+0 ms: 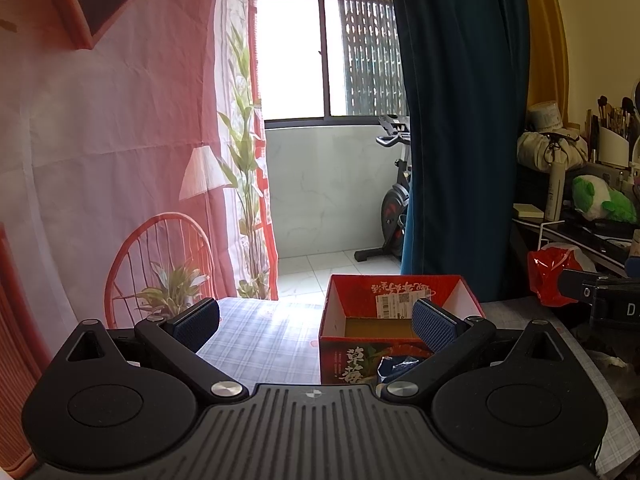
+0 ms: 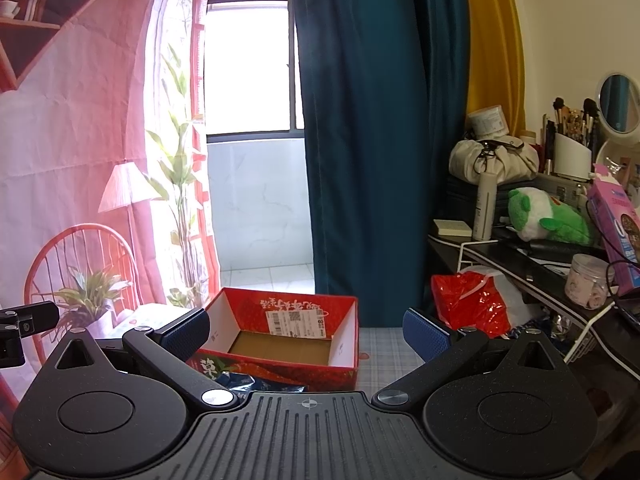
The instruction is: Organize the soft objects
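On the checked tablecloth (image 2: 384, 354) ahead of you sits the red box (image 2: 288, 344), open-topped, nothing inside it. Your left gripper (image 1: 316, 322) and right gripper (image 2: 306, 330) both hover spread wide, grasping nothing. A dark blue bag (image 2: 256, 384) lies just before the box.

Daylight, strong, from window (image 1: 294, 56), panes blown out white. Glare patch on counter (image 1: 280, 312); pink printed curtain (image 2: 80, 140) backlit and washed. Gripper bodies dark, low in detail. Fisheye bending of verticals at edges; black vignette in corners. Focus sharp overall.
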Demonstrator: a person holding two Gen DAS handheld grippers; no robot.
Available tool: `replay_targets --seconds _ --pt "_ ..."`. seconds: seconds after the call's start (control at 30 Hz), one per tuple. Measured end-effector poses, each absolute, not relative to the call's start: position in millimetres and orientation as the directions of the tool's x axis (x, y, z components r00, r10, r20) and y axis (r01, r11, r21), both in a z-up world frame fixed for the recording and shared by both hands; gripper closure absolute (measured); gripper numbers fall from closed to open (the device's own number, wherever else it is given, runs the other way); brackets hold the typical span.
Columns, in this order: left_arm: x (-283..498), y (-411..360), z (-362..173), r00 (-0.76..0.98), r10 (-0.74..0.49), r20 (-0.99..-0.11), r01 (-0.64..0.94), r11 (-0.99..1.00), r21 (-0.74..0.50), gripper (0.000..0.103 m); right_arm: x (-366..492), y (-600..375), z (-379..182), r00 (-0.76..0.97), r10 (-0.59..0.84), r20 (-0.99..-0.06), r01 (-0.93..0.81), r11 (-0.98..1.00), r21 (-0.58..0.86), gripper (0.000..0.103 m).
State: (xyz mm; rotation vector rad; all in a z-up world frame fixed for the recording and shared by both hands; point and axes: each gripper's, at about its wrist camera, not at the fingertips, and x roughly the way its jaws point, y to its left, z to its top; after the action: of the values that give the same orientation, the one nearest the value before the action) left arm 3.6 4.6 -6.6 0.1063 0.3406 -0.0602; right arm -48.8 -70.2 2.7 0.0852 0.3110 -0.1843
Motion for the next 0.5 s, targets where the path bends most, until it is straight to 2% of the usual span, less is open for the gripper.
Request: replay_targets --seconds 0.5 --pt "9.1 6.9 -11.1 0.929 -0.051 -0.366 0.085 0.993 0.076 0.0 -48.9 -68.9 3.2 0.937 -0.163 -0.31 0.186 0.981 0.047 0.0"
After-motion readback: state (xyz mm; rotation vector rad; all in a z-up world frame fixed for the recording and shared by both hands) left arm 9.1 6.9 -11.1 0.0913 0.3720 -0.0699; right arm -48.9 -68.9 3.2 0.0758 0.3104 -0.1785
